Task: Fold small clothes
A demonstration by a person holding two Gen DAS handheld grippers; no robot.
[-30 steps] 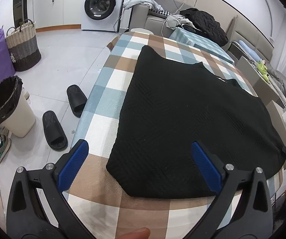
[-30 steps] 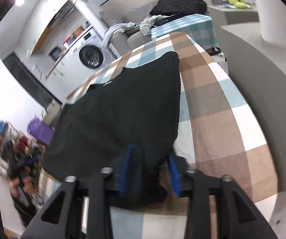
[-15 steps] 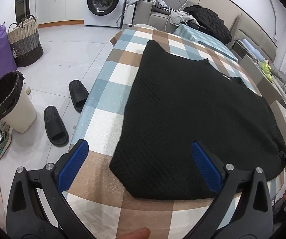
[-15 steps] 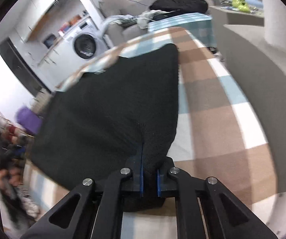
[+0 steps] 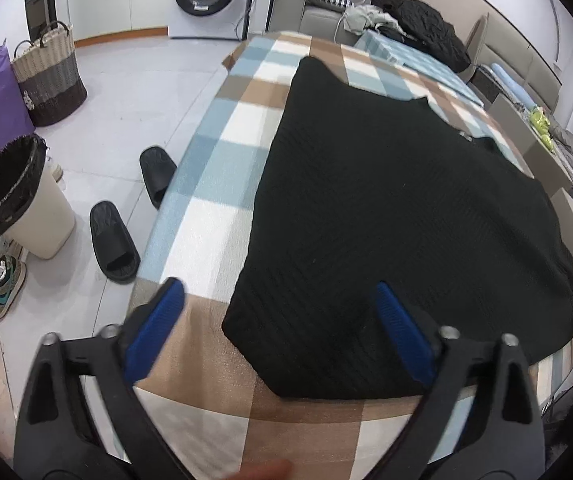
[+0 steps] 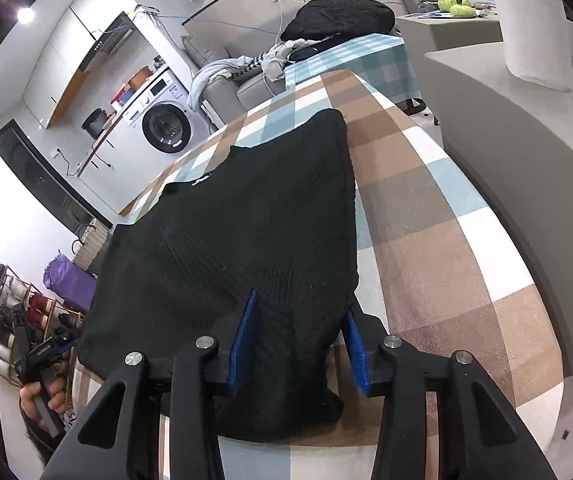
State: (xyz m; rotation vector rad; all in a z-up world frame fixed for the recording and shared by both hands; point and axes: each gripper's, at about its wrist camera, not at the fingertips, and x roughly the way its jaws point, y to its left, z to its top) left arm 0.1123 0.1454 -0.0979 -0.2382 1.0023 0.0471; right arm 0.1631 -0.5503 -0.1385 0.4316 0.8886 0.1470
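Note:
A black knitted garment lies spread flat on the checked table cover. My left gripper hovers over its near left corner. The jaws are wide and closing, with the corner below them and neither blue pad touching it. In the right wrist view the same garment runs away from me. My right gripper straddles the near right corner. Its jaws are opening, and bunched cloth sits loose between the blue pads.
Left of the table, on the floor, lie two black slippers, a lined bin and a woven basket. A grey counter with a paper roll borders the table's right side. A hand shows at lower left.
The right gripper pinched the garment corner shut half a second ago and has now parted its jaws again. The left jaws have narrowed a little and the view has tipped slightly over the cloth.

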